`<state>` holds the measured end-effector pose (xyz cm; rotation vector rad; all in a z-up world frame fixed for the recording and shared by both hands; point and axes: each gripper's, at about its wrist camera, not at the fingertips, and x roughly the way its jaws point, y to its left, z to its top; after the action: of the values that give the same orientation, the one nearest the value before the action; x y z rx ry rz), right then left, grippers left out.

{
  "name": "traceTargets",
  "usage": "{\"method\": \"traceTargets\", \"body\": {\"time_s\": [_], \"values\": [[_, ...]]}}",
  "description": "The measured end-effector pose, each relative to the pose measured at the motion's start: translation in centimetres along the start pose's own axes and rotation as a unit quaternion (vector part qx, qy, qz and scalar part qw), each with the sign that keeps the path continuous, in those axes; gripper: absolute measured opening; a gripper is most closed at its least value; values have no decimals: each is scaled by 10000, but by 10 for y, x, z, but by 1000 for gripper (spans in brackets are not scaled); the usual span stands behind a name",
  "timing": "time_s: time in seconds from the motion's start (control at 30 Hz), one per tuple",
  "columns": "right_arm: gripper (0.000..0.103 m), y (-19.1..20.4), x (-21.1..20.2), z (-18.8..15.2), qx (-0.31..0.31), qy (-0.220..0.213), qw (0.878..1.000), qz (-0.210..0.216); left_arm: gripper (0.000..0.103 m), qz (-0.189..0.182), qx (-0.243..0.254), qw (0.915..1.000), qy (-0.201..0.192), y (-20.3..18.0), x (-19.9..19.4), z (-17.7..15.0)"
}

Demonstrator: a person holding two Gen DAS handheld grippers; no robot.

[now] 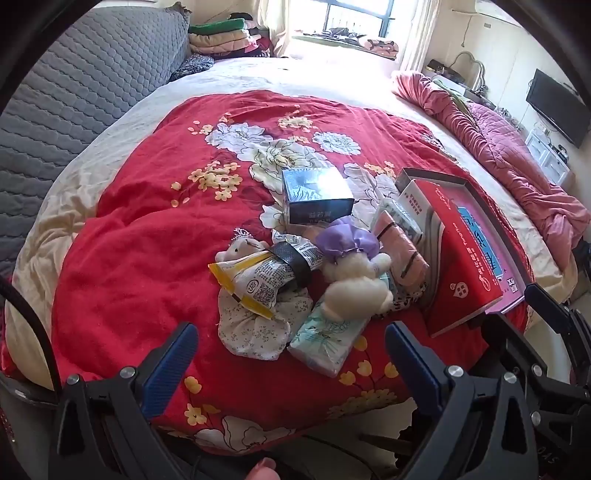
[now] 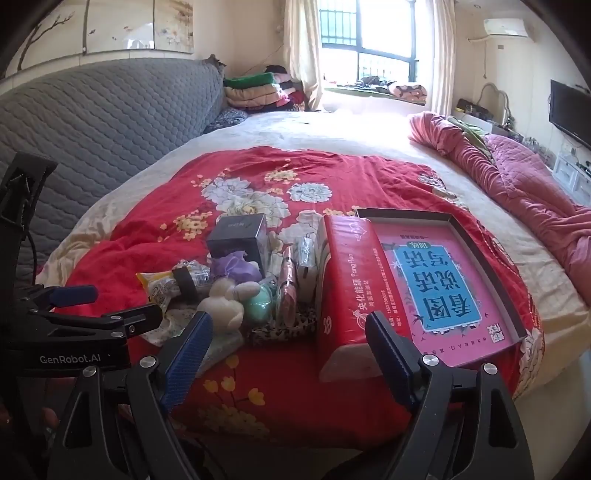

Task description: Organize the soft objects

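Observation:
A heap of small things lies on the red flowered blanket [image 1: 147,221]. It holds a white plush bear in a purple bonnet [image 1: 356,273], a second small bear under a yellow snack packet [image 1: 255,277], a flowered cloth [image 1: 255,328], a mint tissue pack [image 1: 325,339], a pink pouch [image 1: 402,254] and a dark box [image 1: 317,194]. The bear [image 2: 225,299] also shows in the right wrist view. A red tissue pack [image 2: 347,288] leans on a pink tray-like box lid [image 2: 439,280]. My left gripper [image 1: 291,343] hovers open just in front of the heap. My right gripper [image 2: 290,332] is open before the red pack.
A grey quilted headboard [image 1: 92,85] stands at the left. Folded blankets [image 1: 221,35] are stacked by the window. A pink quilt [image 1: 509,147] is bunched along the bed's right side. A TV [image 1: 557,107] hangs on the right wall. A fingertip [image 1: 264,470] shows at the bottom.

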<state>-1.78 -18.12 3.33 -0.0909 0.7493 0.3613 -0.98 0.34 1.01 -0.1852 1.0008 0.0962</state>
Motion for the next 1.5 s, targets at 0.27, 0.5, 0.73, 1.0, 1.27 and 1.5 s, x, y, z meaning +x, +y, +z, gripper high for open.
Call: {"method": "traceTargets", "body": {"time_s": [0.27, 0.5, 0.73, 1.0, 1.27, 1.5], "values": [[85, -2, -1, -1, 15, -45, 10000, -38, 102, 5, 59, 10000, -13, -5, 2, -2], [85, 1, -2, 1, -27, -45, 10000, -55, 102, 26, 93, 9999, -79, -7, -1, -2], [85, 1, -3, 2, -44, -71, 9999, -77, 102, 36, 100, 9999, -89, -7, -2, -2], [85, 1, -3, 2, -47, -59, 9999, -100, 102, 44, 104, 9999, -99, -7, -3, -2], [85, 0, -3, 2, -48, -46, 9999, -105, 102, 24, 113, 9999, -70, -8, -1, -1], [85, 1, -3, 1, -46, -47, 9999, -104, 102, 15, 133, 9999, -89, -8, -2, -2]]}}
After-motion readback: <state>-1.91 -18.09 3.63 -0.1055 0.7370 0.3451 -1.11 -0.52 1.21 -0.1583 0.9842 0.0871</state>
